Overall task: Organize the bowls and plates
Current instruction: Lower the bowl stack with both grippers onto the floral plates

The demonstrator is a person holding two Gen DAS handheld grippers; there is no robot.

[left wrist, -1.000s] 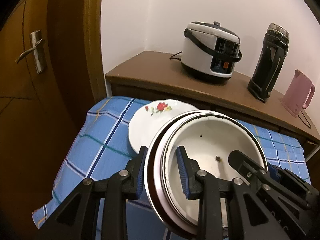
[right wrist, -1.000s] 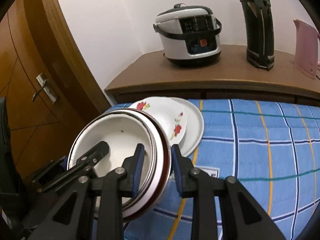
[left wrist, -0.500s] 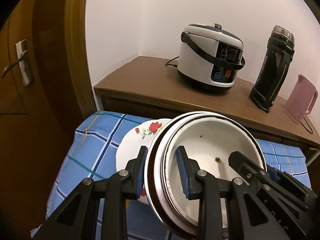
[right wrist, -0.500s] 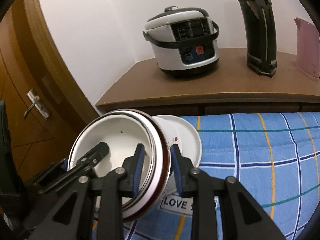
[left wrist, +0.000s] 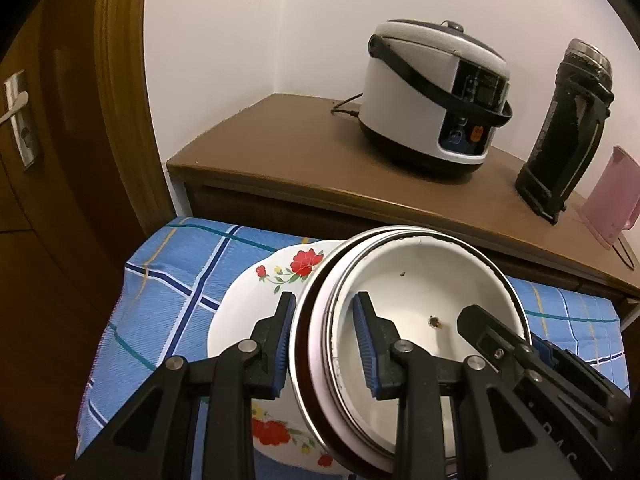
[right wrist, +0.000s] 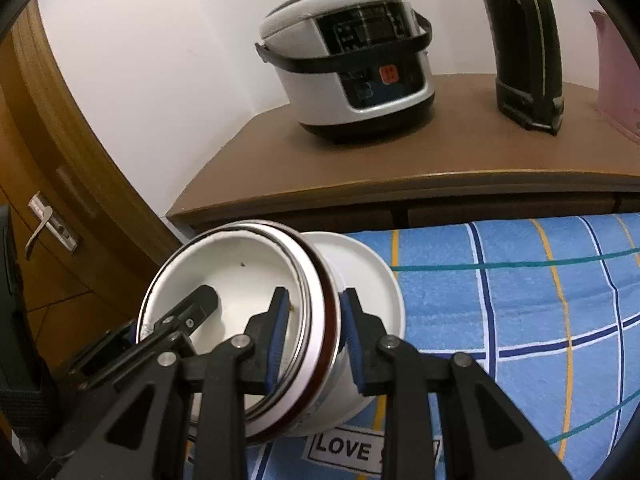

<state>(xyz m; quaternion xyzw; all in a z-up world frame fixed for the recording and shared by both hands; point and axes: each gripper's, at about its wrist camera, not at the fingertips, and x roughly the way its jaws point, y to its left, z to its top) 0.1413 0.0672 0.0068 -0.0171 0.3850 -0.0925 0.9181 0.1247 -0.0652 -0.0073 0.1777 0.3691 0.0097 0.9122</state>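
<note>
While both clamp stacked bowls (left wrist: 420, 320) rims, L gripper (left wrist: 324, 344), R gripper (right wrist: 312, 332), above floral plate (left wrist: 248, 312)

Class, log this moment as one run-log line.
left gripper: shut on bowls | right gripper: shut on bowls | below: floral plate

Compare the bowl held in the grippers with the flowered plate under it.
The bowl is deep; the flowered plate is shallow. The bowl is plain white inside with a dark rim band; the plate carries red flowers. The bowl is tilted, clamped by the left gripper and right gripper; the plate lies on the checked cloth. Both are round and white.
</note>
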